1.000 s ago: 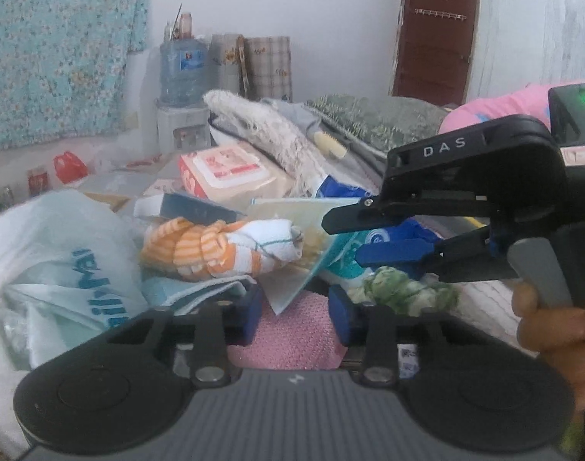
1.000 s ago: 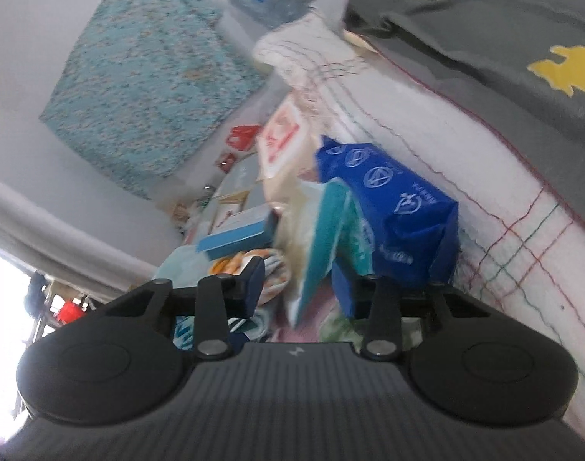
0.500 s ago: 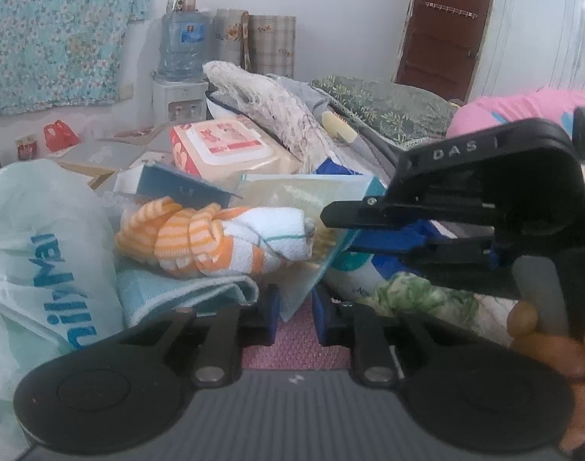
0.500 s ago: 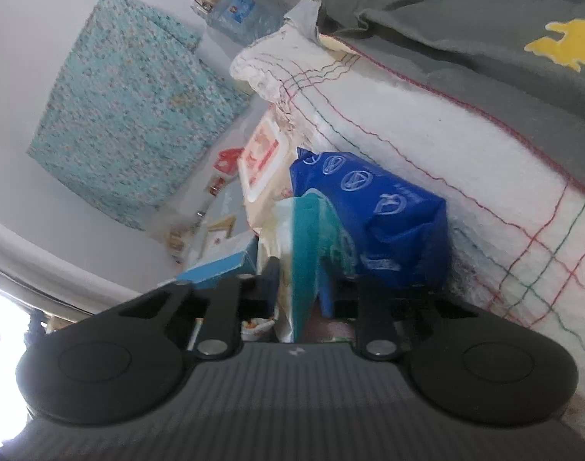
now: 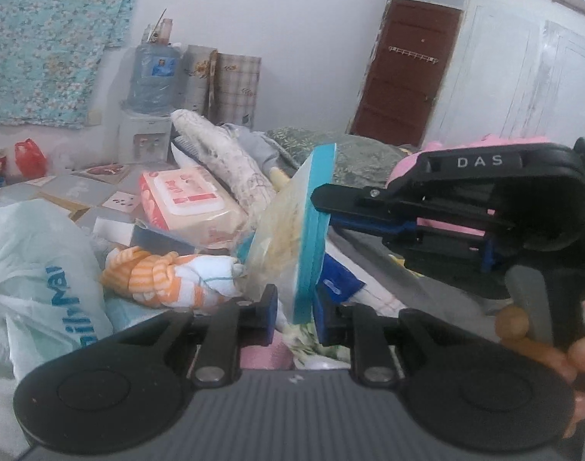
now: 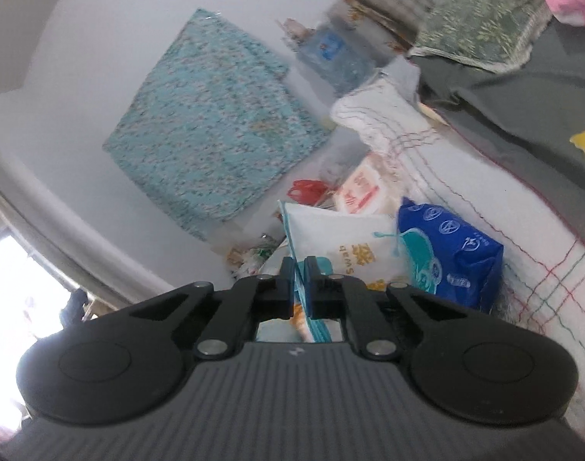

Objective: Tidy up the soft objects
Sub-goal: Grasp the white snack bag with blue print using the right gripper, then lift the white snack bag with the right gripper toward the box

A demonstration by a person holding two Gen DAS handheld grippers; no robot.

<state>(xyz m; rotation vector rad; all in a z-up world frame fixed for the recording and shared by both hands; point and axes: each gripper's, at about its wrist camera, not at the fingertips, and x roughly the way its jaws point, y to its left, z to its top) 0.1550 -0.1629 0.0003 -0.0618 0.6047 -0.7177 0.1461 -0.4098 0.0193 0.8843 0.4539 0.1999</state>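
Both tongs pinch one teal-edged packet (image 5: pixel 311 226): the left gripper (image 5: pixel 294 309) clamps its lower edge, the right gripper (image 6: pixel 299 286) its side edge, holding it tilted above the clutter, beside the striped cloth (image 5: pixel 169 278).

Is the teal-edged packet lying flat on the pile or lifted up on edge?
Lifted on edge: the teal-edged packet stands nearly upright, pinched by the left hand-held gripper and right hand-held gripper.
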